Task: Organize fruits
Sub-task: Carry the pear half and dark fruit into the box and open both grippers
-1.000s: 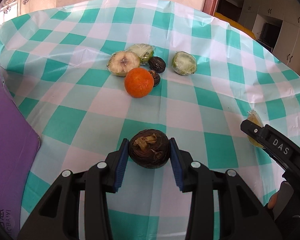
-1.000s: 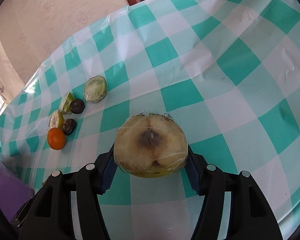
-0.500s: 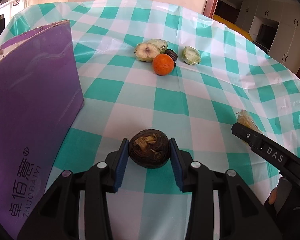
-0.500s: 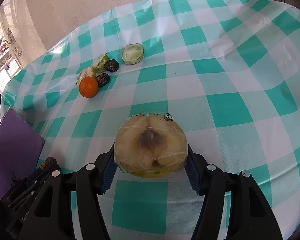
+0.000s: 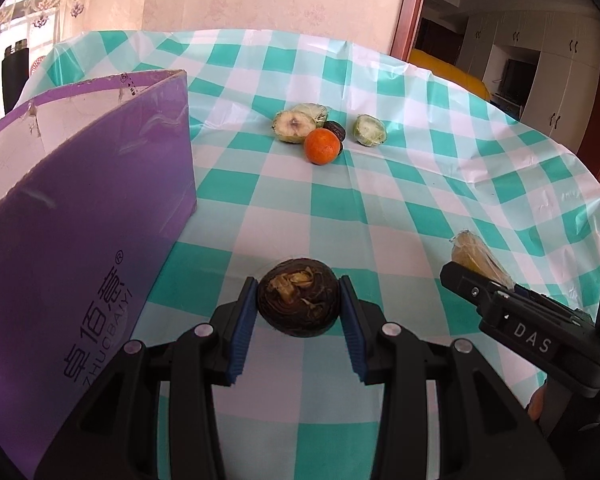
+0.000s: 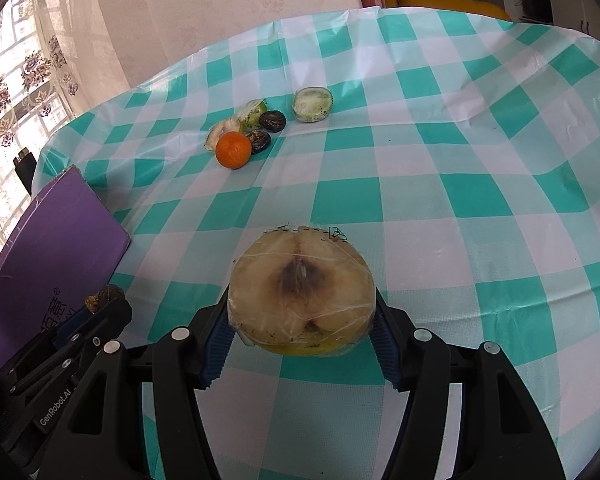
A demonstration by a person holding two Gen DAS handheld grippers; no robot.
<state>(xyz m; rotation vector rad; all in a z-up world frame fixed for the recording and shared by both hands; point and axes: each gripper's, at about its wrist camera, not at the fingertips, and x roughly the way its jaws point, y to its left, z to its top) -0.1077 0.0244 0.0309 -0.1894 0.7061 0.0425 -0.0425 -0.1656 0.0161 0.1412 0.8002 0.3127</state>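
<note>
From my left wrist: my left gripper (image 5: 298,306) angles down over the desk (image 5: 380,208), jaws clamped on a dark water chestnut (image 5: 298,304) beside the purple box (image 5: 80,240).

From my right wrist: my right gripper (image 6: 300,320) tilts down, jaws gripping a wrapped apple half (image 6: 300,292).

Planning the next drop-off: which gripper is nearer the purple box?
Left. The left gripper, holding a dark round fruit, is right beside the purple box. The right gripper, holding a wrapped fruit half, sits farther out, beyond the left one.
</note>
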